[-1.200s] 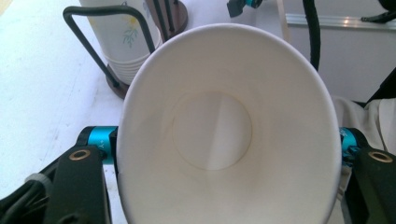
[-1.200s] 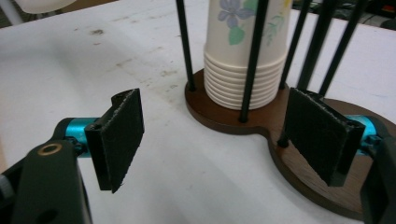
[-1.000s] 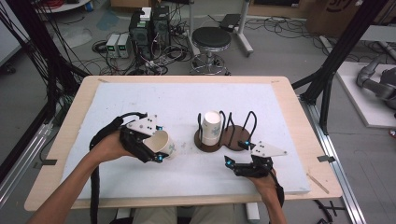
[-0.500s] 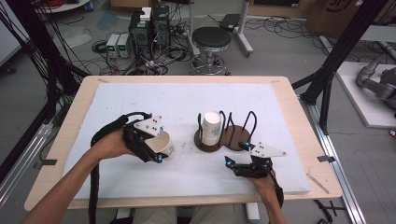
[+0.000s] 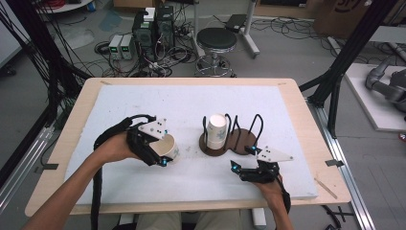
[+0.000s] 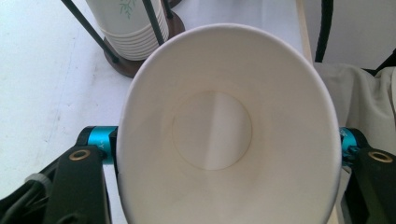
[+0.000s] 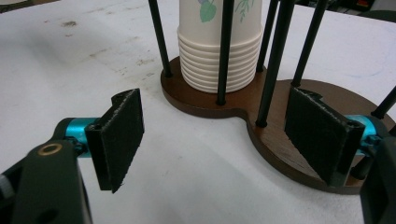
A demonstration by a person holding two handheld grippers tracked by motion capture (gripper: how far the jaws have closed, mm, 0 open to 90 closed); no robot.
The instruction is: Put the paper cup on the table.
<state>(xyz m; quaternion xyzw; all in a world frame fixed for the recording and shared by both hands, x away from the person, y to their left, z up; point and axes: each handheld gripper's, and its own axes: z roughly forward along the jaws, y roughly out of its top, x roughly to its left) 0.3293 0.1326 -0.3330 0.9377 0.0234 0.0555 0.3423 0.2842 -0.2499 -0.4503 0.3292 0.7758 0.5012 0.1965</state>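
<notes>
A white paper cup (image 5: 171, 145) is held just above the white board, at its left, with my left gripper (image 5: 164, 149) shut on it. In the left gripper view the cup's (image 6: 224, 130) mouth faces the camera and its rim is squeezed into an oval. A stack of paper cups (image 5: 216, 132) with a leaf print stands in the left bay of a dark wooden holder (image 5: 242, 142) with black rods; the right bay is empty. My right gripper (image 5: 240, 157) rests low in front of the holder, open. Its pads (image 7: 119, 140) have nothing between them and point at the holder's base (image 7: 280, 140).
A white board (image 5: 143, 103) covers the wooden table (image 5: 57, 143). Behind the table stand a stool (image 5: 218, 40) and computer boxes (image 5: 153, 28) among cables. Black frame posts (image 5: 335, 81) rise at the table's right.
</notes>
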